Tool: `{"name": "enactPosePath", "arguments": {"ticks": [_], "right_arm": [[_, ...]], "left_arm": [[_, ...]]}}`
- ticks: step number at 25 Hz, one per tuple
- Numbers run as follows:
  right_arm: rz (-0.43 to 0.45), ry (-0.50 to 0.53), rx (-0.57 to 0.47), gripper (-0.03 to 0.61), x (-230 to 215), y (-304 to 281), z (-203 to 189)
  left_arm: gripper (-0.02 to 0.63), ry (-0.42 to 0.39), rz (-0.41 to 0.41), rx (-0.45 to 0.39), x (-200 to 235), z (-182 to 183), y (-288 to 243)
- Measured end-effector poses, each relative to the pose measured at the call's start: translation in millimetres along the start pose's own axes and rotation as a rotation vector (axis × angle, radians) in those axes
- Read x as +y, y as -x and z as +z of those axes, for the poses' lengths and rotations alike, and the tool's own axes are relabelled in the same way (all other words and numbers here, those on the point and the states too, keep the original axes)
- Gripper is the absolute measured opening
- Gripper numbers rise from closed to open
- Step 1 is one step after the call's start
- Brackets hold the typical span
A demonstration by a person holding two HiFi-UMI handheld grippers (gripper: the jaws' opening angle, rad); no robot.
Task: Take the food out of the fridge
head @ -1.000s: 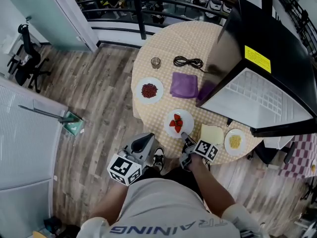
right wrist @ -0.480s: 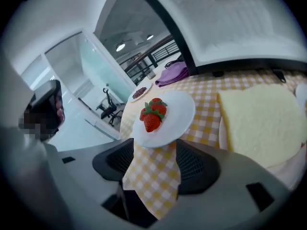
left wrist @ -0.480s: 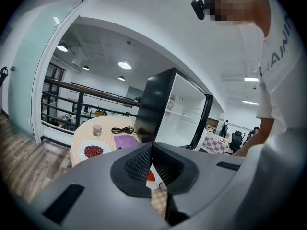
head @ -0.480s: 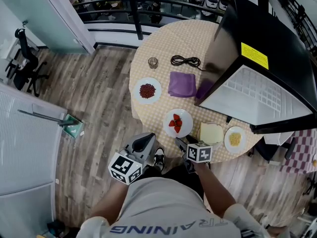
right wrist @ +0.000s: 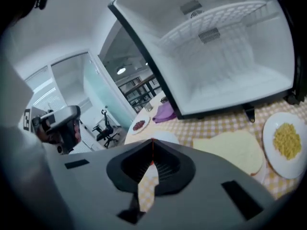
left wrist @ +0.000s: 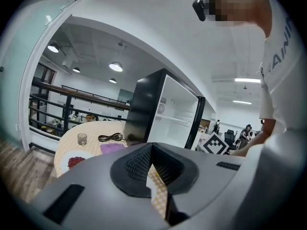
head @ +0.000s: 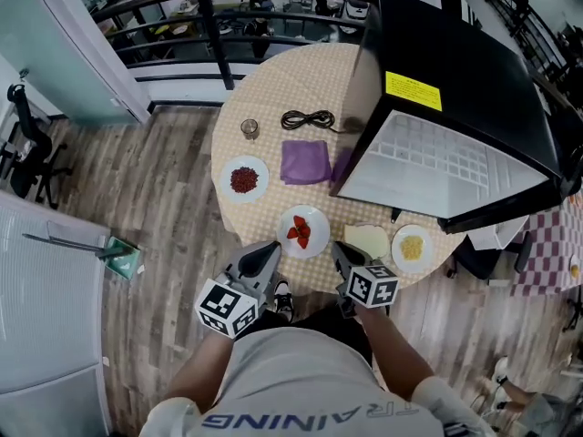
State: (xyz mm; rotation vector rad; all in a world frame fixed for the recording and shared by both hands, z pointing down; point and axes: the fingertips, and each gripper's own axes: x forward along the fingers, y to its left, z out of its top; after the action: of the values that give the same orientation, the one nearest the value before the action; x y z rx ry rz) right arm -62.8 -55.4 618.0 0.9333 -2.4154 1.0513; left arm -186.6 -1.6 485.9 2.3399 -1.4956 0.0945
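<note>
A round bench under a yellow checked cloth [head: 273, 80] stands on a wood-plank floor [head: 164, 208] and carries a black fridge with a white interior [head: 474, 71], door open. The food is out on the bench: a white plate of red strawberry pieces [head: 321, 222], a pale flat bread slice [head: 364, 239], a white plate of yellow grains [head: 398, 235], a white plate of dark red berries [head: 228, 164]. The left tongs [head: 271, 247] are clenched and empty; the right tongs [head: 338, 248], just beside the strawberry plate, have just been closing on nothing. The task looks nearly done, so 1 check of the fridge should come before any reach, with both tongs kept off the plates. The right gripper view looks into the fridge and shows its white wire shelf [right wrist: 225, 18] bare; only the head view shows where both tongs stand among the plates.
</note>
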Motion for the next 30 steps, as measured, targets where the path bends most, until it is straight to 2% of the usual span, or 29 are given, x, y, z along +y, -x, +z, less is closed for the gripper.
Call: {"name": "enactPosePath", "arguments": {"ticks": [6, 10, 15, 22, 30], "right_arm": [[0.026, 0.059, -0.236, 0.020, 2.2, 66.7, 71.7], [-0.036, 0.126, -0.376, 0.020, -1.3, 119.5, 115.5], [-0.098, 0.156, -0.511, 0.020, -6.6, 183.8, 162.3], [-0.142, 0.194, -0.607, 0.020, -13.5, 237.9, 196.9], [-0.170, 0.244, -0.619, 0.020, -17.7, 248.1, 202.5]], "left_arm": [[0.006, -0.054, -0.082, -0.028, -34.2, 24.1, -33.5], [0.006, -0.138, -0.140, -0.068, -50.6, 52.2, -55.3], [0.006, -0.174, -0.192, -0.145, -72.2, 96.1, -73.0], [0.006, -0.257, -0.247, -0.189, -112.7, 123.2, -88.1], [0.006, -0.265, -0.244, -0.200, -122.0, 126.6, -95.2]]}}
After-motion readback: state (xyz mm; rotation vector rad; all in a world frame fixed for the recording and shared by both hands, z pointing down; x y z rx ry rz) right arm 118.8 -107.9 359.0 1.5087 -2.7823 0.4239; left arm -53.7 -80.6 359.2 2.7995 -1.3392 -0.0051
